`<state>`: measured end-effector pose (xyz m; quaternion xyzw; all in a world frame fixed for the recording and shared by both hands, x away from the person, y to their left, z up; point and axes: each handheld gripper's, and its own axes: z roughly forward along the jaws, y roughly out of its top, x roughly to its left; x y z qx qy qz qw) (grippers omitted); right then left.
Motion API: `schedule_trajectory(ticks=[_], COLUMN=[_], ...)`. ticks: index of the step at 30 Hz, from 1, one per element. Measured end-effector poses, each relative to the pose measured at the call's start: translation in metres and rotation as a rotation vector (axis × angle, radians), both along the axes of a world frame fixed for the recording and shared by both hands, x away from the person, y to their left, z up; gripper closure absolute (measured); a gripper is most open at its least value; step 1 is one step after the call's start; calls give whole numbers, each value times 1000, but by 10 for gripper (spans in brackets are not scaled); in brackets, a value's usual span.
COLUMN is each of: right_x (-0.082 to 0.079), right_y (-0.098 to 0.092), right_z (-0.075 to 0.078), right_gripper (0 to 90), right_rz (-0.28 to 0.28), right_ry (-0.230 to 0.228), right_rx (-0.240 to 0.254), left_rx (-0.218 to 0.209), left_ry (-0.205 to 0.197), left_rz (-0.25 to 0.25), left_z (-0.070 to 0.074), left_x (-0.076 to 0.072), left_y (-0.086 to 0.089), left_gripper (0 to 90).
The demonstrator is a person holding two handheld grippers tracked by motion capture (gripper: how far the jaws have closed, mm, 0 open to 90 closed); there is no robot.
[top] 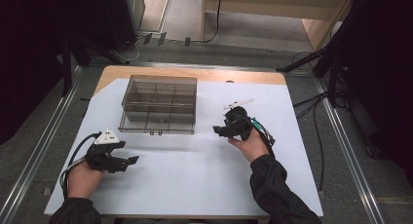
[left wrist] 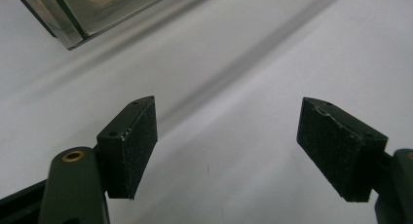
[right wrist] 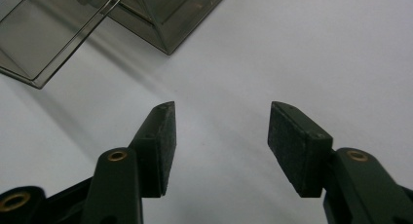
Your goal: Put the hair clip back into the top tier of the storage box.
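A clear plastic compartment box [top: 159, 105] sits toward the far left of the white sheet [top: 204, 175] covering the table [top: 195, 74]. The left gripper [top: 127, 161] rests near the front left, fingers [left wrist: 131, 146] spread wide over bare sheet. The right gripper [top: 220, 131] hovers just right of the box, its fingers [right wrist: 158, 146] partly apart with nothing between them. Nothing lies between either gripper and the box.

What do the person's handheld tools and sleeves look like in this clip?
Both tools are black: the left tool carries a grey three-cornered plate and trails a black cable; the right tool has brass-coloured pivot rivets and flat, dark, rough-faced pads. Both sleeves are dark.
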<state>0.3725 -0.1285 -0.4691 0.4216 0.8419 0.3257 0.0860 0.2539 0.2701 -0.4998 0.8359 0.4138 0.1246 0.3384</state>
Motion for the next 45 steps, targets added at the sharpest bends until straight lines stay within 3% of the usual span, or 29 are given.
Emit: schedule_trajectory(ticks=[2,11,26,32,45], right_x=[2,6,15,15,17], right_y=[1,-9,-17,-18,-26], right_z=[2,14,15,16,18], right_gripper=[487,504,475,470,452], right_rz=[-2,-19,-26,-18,-9], right_ry=[9,67,169,180,195], right_rx=[-36,-60,-116,-171,-219], left_rx=[4,4,12,18,20], left_ry=[4,0,0,-3,0], left_rz=[0,10,27,29,31], left_z=[0,1,0,0,0], left_x=[0,-2,-6,-7,-9], left_y=[0,1,4,5,6], left_gripper=[238,238,238,237,235])
